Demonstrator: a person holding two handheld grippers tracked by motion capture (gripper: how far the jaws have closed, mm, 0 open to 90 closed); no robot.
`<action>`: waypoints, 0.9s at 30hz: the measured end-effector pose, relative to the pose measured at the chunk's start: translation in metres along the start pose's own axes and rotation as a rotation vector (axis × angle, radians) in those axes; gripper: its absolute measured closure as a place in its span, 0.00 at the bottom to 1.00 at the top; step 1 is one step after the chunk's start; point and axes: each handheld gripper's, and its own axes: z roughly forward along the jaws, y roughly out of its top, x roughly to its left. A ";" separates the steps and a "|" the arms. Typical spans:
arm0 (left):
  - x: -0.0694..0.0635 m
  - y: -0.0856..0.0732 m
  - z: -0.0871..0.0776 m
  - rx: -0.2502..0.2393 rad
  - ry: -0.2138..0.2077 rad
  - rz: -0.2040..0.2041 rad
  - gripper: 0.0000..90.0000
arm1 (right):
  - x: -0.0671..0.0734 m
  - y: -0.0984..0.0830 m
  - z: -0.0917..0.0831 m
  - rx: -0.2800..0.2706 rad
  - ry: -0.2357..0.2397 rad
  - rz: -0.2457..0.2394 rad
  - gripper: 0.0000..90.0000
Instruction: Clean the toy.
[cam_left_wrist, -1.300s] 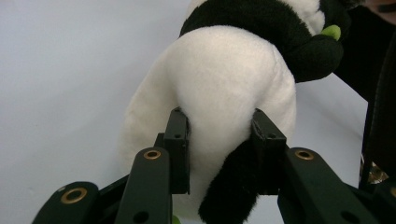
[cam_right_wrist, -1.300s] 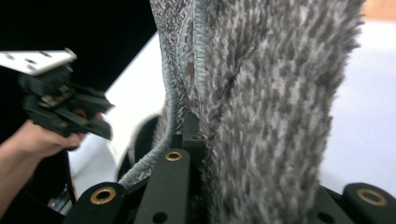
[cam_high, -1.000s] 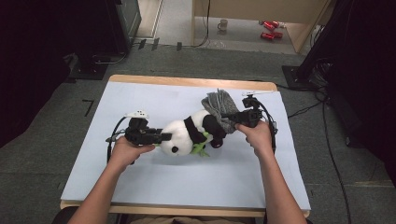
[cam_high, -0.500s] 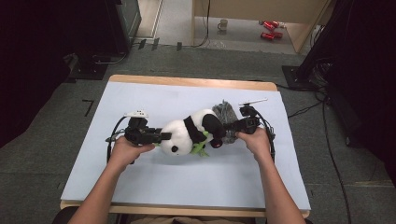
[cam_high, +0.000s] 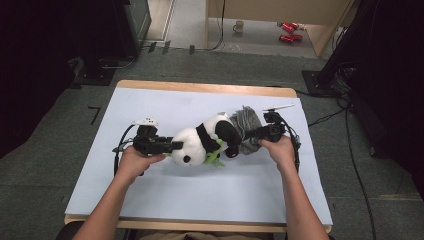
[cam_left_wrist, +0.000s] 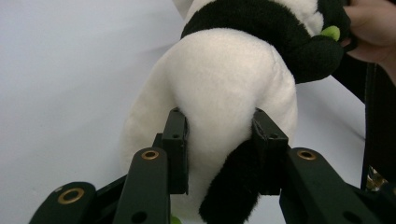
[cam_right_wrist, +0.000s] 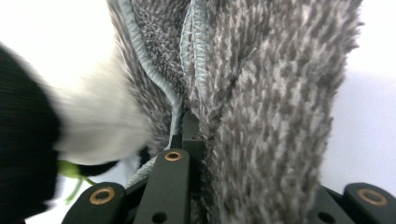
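Note:
A black and white panda plush (cam_high: 205, 140) lies on its side in the middle of the pale blue mat (cam_high: 175, 105). My left gripper (cam_high: 172, 146) is shut on its white head, and in the left gripper view both pads of that gripper (cam_left_wrist: 219, 140) press into the panda's fur (cam_left_wrist: 224, 70) beside a black ear. A grey knitted cloth (cam_high: 245, 120) is bunched against the panda's other end. My right gripper (cam_high: 252, 134) is shut on the cloth. In the right gripper view the cloth (cam_right_wrist: 261, 93) hides one jaw of that gripper (cam_right_wrist: 233, 149), and the panda (cam_right_wrist: 93, 121) is a blur at the left.
The mat covers a wooden table whose far edge (cam_high: 200, 88) shows. Cables trail from both grippers across the mat. On the floor beyond the table stand a mug (cam_high: 239, 25), red objects (cam_high: 286, 31) and a dark cabinet (cam_high: 130, 25).
My right gripper has sunk a little with the grey cloth, which now sits lower and more bunched against the panda. The left gripper and the panda's head have stayed put.

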 end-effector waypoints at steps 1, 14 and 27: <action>0.000 0.000 0.000 -0.001 0.002 0.001 0.71 | 0.003 0.002 -0.007 -0.023 0.003 -0.013 0.88; -0.004 0.005 0.001 0.003 0.023 0.010 0.70 | 0.087 0.017 -0.059 -0.155 0.101 -0.210 0.88; -0.013 0.021 0.000 0.039 0.072 0.088 0.50 | 0.104 0.009 -0.021 -0.056 0.116 -0.250 0.88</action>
